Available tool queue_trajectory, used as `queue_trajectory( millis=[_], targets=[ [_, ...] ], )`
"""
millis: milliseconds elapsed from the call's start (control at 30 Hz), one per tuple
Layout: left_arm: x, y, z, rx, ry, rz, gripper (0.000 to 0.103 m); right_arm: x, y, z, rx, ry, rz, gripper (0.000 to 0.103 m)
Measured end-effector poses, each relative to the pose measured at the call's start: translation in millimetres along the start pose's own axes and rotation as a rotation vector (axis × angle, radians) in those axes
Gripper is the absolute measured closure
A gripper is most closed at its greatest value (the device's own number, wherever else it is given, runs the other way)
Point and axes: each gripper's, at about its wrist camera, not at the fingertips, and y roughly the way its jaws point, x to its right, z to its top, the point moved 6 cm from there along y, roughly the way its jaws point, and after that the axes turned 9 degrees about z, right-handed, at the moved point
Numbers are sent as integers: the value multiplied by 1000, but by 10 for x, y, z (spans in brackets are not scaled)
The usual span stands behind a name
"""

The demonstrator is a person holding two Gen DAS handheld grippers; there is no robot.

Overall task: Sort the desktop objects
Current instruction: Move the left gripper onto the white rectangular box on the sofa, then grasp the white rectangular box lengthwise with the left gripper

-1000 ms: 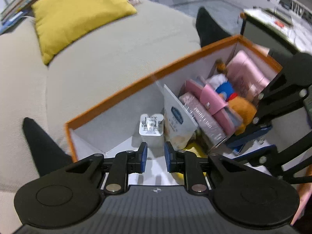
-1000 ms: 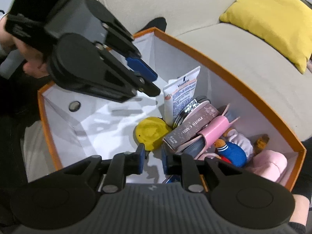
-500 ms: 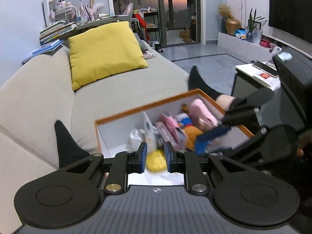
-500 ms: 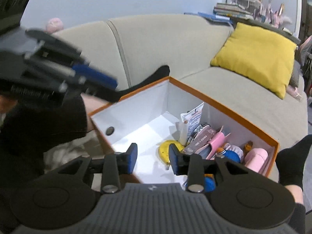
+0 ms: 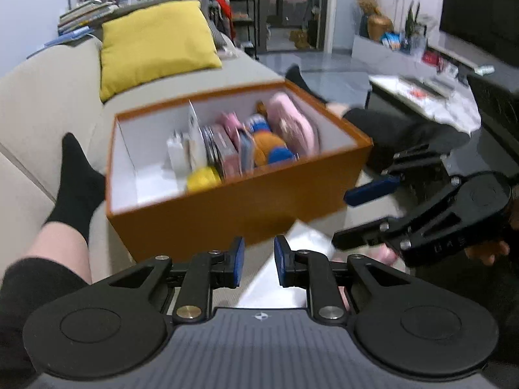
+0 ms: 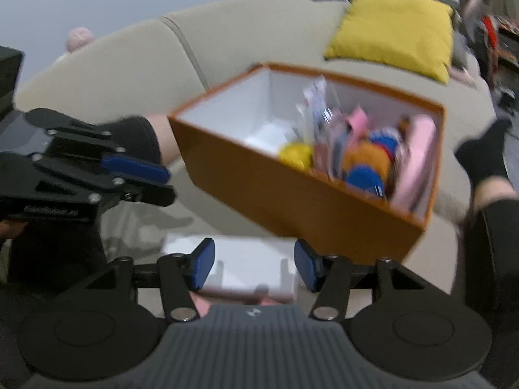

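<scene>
Two grippers, both empty, both outside the orange box point(image 5: 227, 207) as it sits on the beige sofa point(image 5: 48, 97). The left gripper point(image 5: 258, 264) shows a narrow gap between its blue pads with nothing in it, so call it released. The right gripper point(image 6: 253, 264) is spread wide, also released, and a white flat item point(image 6: 246, 267), maybe a box lid or a packet, lies on the cushion right beneath its spread fingers.

Inside the box, the sorted things crowd the right-hand end in the left wrist view: a pink soft case point(image 5: 293, 123), an orange and blue plush toy point(image 5: 271, 147), upright booklets or cards point(image 5: 227, 149), a yellow round object point(image 5: 202, 178) near the front wall. The left end shows bare white floor point(image 5: 152, 181).

My read: the white item looks like the next candidate, and that wide right gripper is lined up for it. The risk is that it lies flat on soft upholstery, so the fingers may dig into the cushion and skate over it instead of catching an edge. Both views are blurred, so its exact outline is hard to judge.

Room to move: the box's near wall stands just beyond both grippers, and a carry that comes in low could clip that orange rim. The person's black-socked feet point(image 5: 76, 175) flank the box on both sides. The bare left end is the open landing zone; the packed end offers little slack.
</scene>
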Motion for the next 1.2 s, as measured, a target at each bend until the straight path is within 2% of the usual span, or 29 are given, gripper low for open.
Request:
queue_trajectory(
  millis=[100, 267, 300, 333, 533, 633, 800, 900, 1200],
  targets=[
    [119, 80, -155, -30, 6, -3, 79, 38, 72, -140, -35, 49, -25, 46],
    [231, 185, -315, -51, -3, 6, 64, 126, 171, -251, -65, 126, -60, 46],
    [249, 197, -342, -51, 5, 16, 54, 145, 174, -259, -66, 137, -64, 46],
    [264, 210, -358, -49, 20, 30, 48, 150, 156, -275, -68, 145, -67, 46],
    [339, 303, -408, -54, 77, 55, 48, 197, 151, -384, -94, 194, -52, 46],
    [405, 390, -413, -58, 137, 85, 48, 220, 177, -409, -105, 213, -41, 47],
    [544, 533, -449, -93, 211, 78, 48, 262, 225, -427, -119, 233, -26, 48],
    [588, 573, -460, -95, 251, 101, 46, 284, 260, -436, -127, 245, -16, 49],
    [754, 776, -524, -126, 459, 202, 26, 299, 355, -393, -144, 240, 5, 54]
  ],
)
